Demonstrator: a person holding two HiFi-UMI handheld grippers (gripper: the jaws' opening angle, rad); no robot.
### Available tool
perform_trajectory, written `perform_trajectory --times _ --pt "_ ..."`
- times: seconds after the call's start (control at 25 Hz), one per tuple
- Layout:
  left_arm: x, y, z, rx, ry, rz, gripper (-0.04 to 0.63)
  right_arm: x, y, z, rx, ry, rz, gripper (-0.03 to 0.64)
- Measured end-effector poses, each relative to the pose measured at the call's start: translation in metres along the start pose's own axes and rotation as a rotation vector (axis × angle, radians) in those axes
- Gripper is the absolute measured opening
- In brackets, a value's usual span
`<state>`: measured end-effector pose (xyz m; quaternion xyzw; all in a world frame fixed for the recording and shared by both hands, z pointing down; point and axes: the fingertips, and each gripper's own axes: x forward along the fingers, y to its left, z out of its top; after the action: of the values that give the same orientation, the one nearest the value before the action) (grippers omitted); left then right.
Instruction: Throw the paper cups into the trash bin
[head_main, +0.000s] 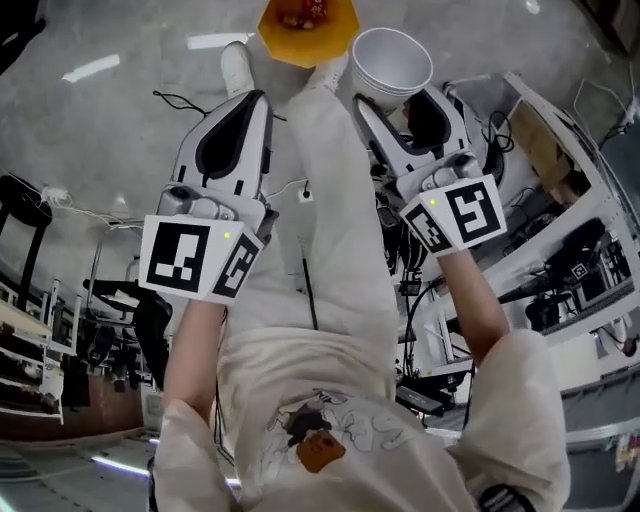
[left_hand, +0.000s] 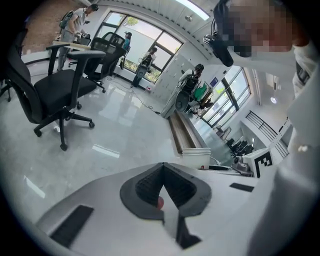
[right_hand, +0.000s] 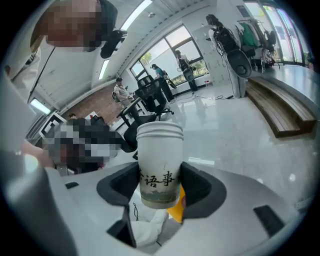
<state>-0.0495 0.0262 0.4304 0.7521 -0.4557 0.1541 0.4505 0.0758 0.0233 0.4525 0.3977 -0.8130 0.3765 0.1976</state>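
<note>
My right gripper (head_main: 402, 98) is shut on a white paper cup (head_main: 392, 60) with dark printed characters; stacked rims suggest nested cups. In the right gripper view the cup (right_hand: 159, 167) stands upright between the pads, which press on both sides of its lower half. An orange trash bin (head_main: 307, 25) sits on the floor at the top edge of the head view, just left of the cup, and a slice of the bin (right_hand: 176, 210) shows below the cup. My left gripper (head_main: 262, 100) hangs beside the person's leg. Its jaws meet at the tips (left_hand: 162, 172) with nothing between them.
The person's white trouser leg (head_main: 330, 200) and shoe (head_main: 236, 68) lie between the two grippers. White racks with cables and equipment (head_main: 560, 230) stand to the right. A black office chair (left_hand: 45, 95), a low bench (left_hand: 182, 132) and a white bucket (left_hand: 196, 157) stand on the glossy floor.
</note>
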Motion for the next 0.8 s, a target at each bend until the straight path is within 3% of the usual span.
perform_trajectory --times 0.28,0.48,0.64,0.8 --pt "0.080 0.029 -0.065 0.027 0.029 0.078 0.005 0.058 -0.049 -0.074 -0.031 0.092 0.023 0.270" --pt "0.127 0.060 -0.118 -0.053 0.076 0.197 0.005 0.086 -0.081 -0.110 0.050 0.140 0.007 0.272" --pt "0.160 0.078 -0.149 -0.098 0.115 0.234 0.005 0.107 -0.098 -0.128 0.056 0.160 -0.008 0.272" --pt "0.186 0.099 -0.164 -0.091 0.124 0.247 0.005 0.133 -0.105 -0.150 0.033 0.183 -0.004 0.271"
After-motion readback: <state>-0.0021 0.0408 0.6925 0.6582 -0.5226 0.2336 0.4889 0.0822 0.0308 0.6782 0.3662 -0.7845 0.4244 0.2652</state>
